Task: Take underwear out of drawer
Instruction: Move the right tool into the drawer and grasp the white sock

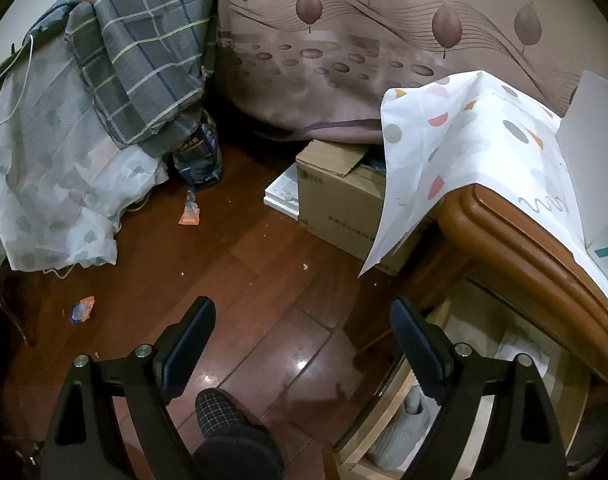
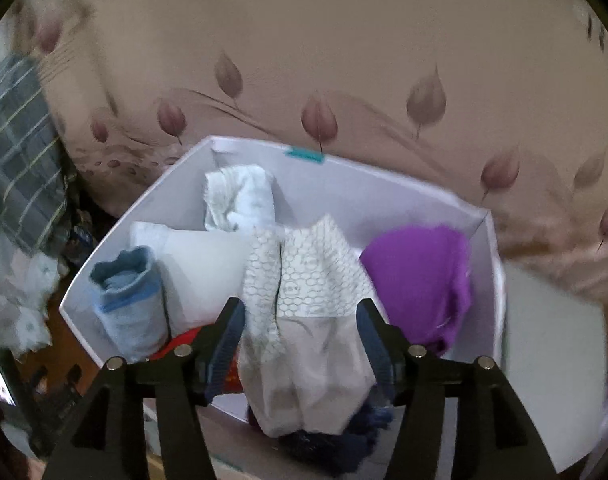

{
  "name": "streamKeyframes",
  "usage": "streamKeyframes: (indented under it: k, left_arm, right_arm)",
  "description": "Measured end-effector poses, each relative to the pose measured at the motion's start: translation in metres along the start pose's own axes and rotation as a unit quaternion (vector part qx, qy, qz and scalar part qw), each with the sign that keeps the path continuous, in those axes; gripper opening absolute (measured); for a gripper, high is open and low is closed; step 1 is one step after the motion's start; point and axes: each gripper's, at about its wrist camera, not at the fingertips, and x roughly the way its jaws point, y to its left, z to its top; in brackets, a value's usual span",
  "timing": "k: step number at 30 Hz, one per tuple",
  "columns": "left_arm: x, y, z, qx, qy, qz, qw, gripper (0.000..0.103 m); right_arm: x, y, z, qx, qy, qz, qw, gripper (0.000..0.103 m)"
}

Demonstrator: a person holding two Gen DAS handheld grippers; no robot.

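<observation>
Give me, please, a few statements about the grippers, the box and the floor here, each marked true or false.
1. The right gripper has open jaws with the honeycomb-print underwear between them. True.
2. The white box holds only that one garment. False: it also holds a purple garment, a blue roll and a white bundle.
3. The left gripper is shut on a cloth. False: its jaws stand wide open over the wooden floor, with nothing between them.
4. A cardboard box sits on the floor by the bed. True.
5. The floor is free of litter. False: an orange wrapper lies on it.
</observation>
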Motion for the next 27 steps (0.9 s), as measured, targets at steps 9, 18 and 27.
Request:
streamKeyframes:
  k: [9, 18, 27]
  left_arm:
    - [0.001, 0.02, 0.005, -0.033, -0.002, 0.009, 0.9994, 0.087]
    - [0.001, 0.019, 0.005, -0.027, -0.008, 0.013, 0.9995, 0.087]
    - [0.0, 0.018, 0.004, -0.015, -0.009, 0.013, 0.9998, 0.087]
  right_arm:
    - [-0.085, 0.051, -0.085, -0.231, -0.107, 0.029, 0.967, 0.06]
    - [-0.015, 0.103, -0.198, -0.376, -0.051, 0.051, 0.924, 0.041]
    - [0.101, 0.123, -0.243, -0.472, -0.01, -0.007, 0.881, 0.037]
